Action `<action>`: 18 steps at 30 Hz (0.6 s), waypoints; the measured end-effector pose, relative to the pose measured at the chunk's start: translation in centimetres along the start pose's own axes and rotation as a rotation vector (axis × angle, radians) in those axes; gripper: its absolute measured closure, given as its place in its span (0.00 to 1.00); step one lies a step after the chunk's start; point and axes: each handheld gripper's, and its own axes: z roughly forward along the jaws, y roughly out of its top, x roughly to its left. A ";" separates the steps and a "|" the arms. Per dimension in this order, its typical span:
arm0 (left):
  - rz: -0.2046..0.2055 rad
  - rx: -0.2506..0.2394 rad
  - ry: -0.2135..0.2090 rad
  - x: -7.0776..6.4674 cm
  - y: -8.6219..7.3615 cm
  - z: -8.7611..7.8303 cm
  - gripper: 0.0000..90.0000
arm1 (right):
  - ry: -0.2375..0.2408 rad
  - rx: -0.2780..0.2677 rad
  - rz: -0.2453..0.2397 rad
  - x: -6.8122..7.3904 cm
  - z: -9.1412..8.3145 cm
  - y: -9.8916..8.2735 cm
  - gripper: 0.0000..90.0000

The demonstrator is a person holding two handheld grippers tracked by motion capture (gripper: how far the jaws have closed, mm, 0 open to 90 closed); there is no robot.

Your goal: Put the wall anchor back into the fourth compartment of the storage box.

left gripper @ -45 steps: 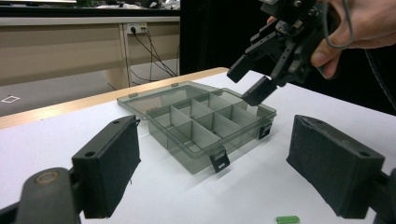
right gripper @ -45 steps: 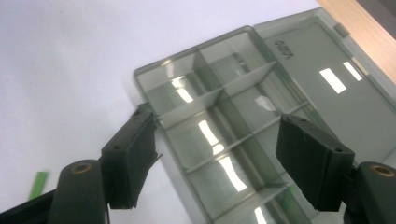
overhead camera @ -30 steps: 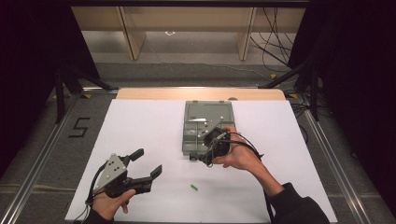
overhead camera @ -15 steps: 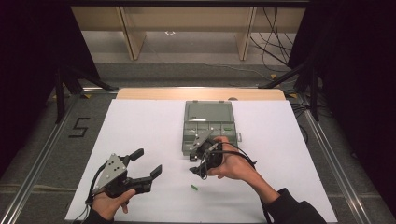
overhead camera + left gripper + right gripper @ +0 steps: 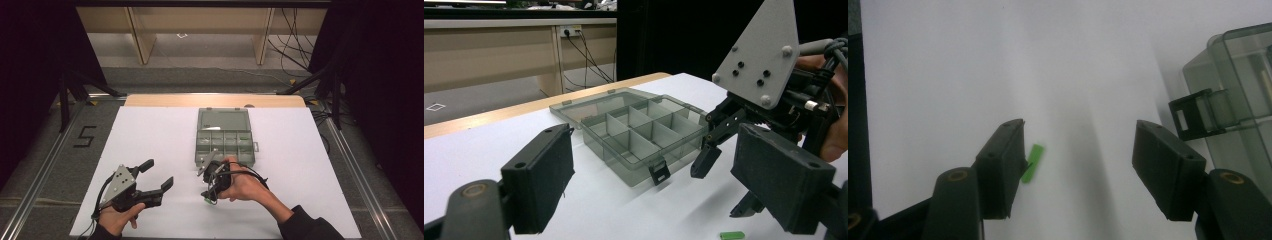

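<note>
White sheeting covers one table, with a strip of bare wood showing along the far edge. One translucent grey compartment box lies on it right of centre, its lid folded flat open on the far side. The tray is split into two rows of small compartments; in the left gripper view those facing the camera look empty, though the tinted plastic makes it hard to be sure. One black latch hangs at the box's near wall.

Two grippers are in play, one in each hand. The left gripper is held low at the near left of the table, well apart from the box, its two jaws spread wide with nothing between them. Its grey three-cornered plate faces up.

The right gripper is just in front of the box's near edge, tilted down toward the sheet, gripped by the right hand. Its two jaws stand wide apart and hold nothing.

One small green piece, a short flat bar, lies on the white sheet near the box's front. In the right gripper view it sits between the jaws, close against the inner face of the jaw at the left of that view; whether it touches that jaw I cannot tell.
</note>
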 end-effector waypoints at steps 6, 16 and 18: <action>0.003 0.000 -0.001 0.0 0.0 0.0 0.18 | 0.014 0.022 -0.021 0.4 0.5 0.0 0.47; 0.004 0.000 -0.002 0.0 0.0 0.0 0.18 | 0.026 0.064 -0.025 0.7 1.3 0.0 0.54; 0.005 0.001 -0.003 0.0 0.0 0.0 0.18 | 0.024 0.067 -0.025 0.8 1.4 0.0 0.55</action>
